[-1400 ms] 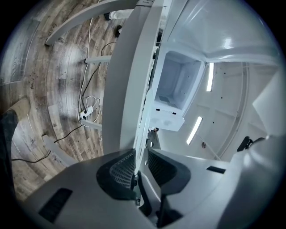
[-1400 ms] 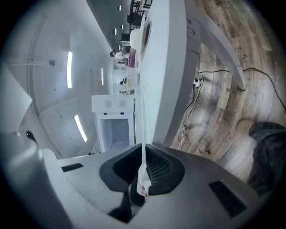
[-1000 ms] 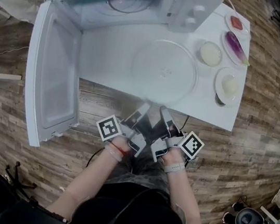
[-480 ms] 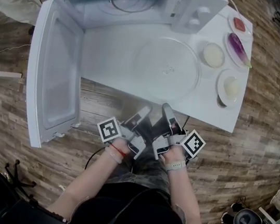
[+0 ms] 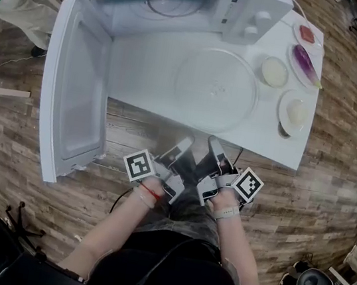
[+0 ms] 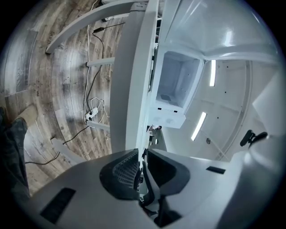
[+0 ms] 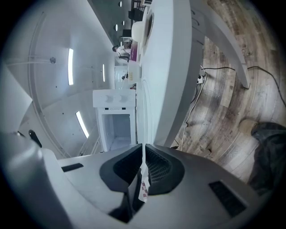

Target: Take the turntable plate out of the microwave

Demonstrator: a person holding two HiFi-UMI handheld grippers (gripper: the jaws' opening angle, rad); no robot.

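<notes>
As I look down, my left tongs (image 5: 182, 144) and right tongs (image 5: 214, 144) sit side by side, both clenched on nothing, just short of the near edge of the surface (image 5: 141, 79). Ahead of them the plate (image 5: 216, 89) lies flat on the surface, with the open microwave (image 5: 187, 5) beyond it and its door (image 5: 77, 102) out to their left.

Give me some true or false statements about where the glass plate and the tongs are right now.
1. The clear round glass turntable plate lies on the white table. True.
2. The white microwave has its door closed. False: the door stands wide open.
3. The left tongs grip the plate. False: they are shut on nothing, off the table's near edge.
4. The right tongs are shut. True.
5. A purple aubergine lies right of the plate. True.
</notes>
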